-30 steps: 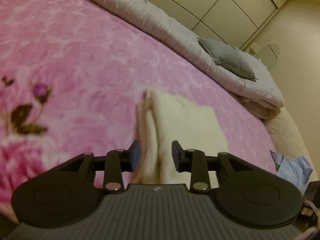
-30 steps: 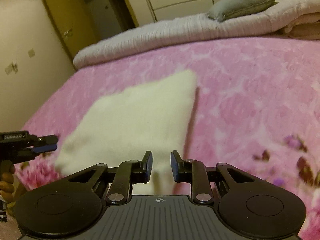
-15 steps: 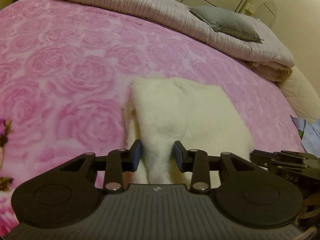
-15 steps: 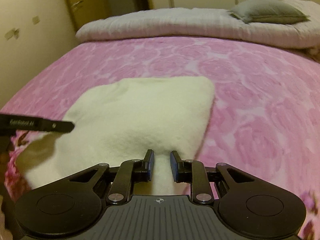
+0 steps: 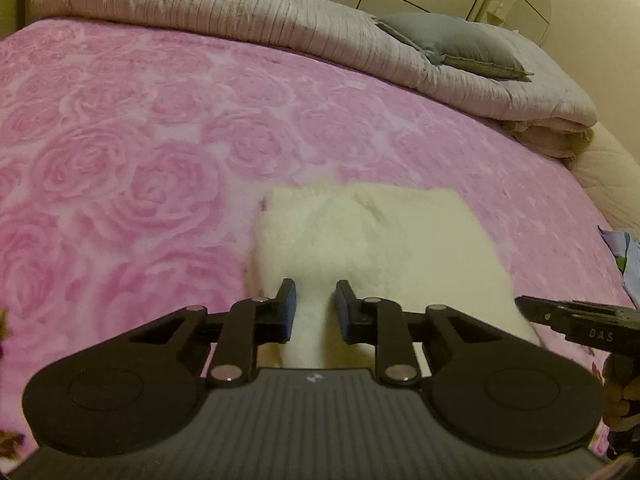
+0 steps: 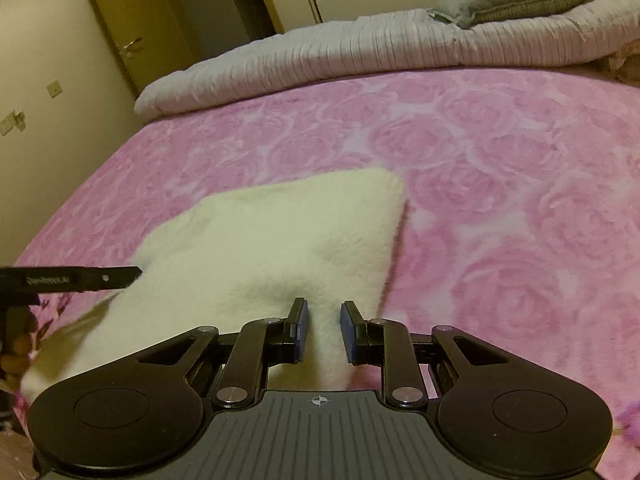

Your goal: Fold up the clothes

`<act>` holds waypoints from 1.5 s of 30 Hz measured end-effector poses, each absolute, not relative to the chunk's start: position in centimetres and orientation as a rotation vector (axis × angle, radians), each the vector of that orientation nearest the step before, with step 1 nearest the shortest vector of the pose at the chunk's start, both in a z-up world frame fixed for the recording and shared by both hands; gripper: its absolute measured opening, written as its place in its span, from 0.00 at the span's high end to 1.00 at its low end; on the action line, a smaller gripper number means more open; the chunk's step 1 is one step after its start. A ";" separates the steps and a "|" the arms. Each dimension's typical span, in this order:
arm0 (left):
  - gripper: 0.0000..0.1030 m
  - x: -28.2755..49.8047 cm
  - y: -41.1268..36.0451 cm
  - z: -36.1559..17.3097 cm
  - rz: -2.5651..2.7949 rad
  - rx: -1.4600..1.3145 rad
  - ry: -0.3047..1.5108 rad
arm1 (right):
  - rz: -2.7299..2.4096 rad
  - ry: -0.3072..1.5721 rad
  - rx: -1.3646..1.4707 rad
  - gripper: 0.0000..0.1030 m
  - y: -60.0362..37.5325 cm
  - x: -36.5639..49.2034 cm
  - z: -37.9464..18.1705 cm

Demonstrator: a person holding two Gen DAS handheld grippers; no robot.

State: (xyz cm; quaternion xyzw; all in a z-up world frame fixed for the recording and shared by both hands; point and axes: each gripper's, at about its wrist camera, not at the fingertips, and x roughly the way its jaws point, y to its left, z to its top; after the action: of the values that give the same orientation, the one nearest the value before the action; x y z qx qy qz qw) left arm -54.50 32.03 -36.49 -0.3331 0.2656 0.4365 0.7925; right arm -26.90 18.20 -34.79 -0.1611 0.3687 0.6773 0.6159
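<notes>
A folded cream fleece garment [image 5: 380,232] lies on the pink rose-patterned blanket [image 5: 140,152]. My left gripper [image 5: 316,294] holds the garment's near left edge; its jaws are closing, and a ridge of fleece fills the gap from pad to pad. My right gripper [image 6: 324,310] is shut on the near right edge of the same garment [image 6: 272,232], with fleece pinched between its blue pads. In each wrist view the other gripper's fingers [image 5: 560,316] [image 6: 80,280] reach in from the side, level with the garment's near edge.
A rolled grey quilt [image 5: 248,12] with a grey pillow [image 5: 452,44] runs along the far side of the bed. Blue clothing [image 5: 628,256] lies off the bed's right edge. A door [image 6: 132,40] stands in the wall at left. Pink blanket surrounds the garment.
Both grippers have moved across the bed and lower, carrying the garment's near edge. The garment now lies squarer and flatter. The left jaws have narrowed on the fleece.
</notes>
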 end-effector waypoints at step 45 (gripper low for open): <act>0.66 -55.5 8.6 -27.8 1.148 -0.515 0.734 | 1.379 0.779 -0.469 0.48 0.2 -33.8 -28.3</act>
State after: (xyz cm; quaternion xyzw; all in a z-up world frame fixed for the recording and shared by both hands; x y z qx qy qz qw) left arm -55.46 8.59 -27.83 -0.2351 0.3354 0.5247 0.7463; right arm -33.79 0.23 -28.34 -0.2089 0.3467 0.6139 0.6777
